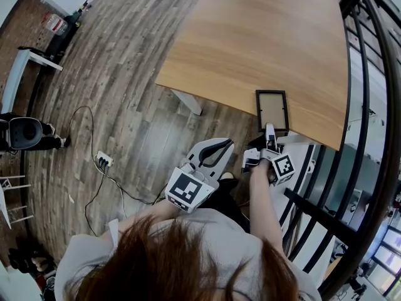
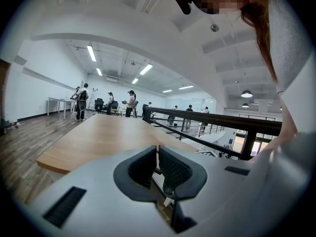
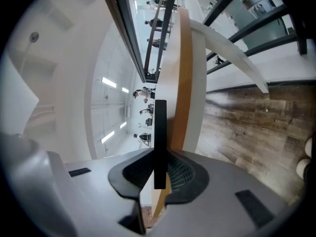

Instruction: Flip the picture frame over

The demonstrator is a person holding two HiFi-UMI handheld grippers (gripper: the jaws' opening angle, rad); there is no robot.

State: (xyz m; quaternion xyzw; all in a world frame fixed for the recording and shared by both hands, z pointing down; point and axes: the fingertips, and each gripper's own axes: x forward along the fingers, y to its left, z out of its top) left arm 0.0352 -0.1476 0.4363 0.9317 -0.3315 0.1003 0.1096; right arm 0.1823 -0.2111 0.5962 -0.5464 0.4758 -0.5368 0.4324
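Note:
A black picture frame (image 1: 272, 110) lies flat at the near edge of the wooden table (image 1: 250, 42). My right gripper (image 1: 270, 130) reaches its near side from below the table edge. In the right gripper view the frame (image 3: 160, 132) shows edge-on as a dark bar between the two pads, and the gripper (image 3: 160, 174) is shut on it beside the table's edge (image 3: 183, 83). My left gripper (image 1: 227, 144) hangs off the table over the floor, to the left of the frame. Its pads meet with nothing between them (image 2: 157, 154).
A black railing (image 1: 369, 105) runs close along the table's right side. A white table leg (image 1: 188, 102) stands under the near left corner. A power strip with cable (image 1: 103, 162) lies on the wood floor. Several people (image 2: 81, 100) stand far off.

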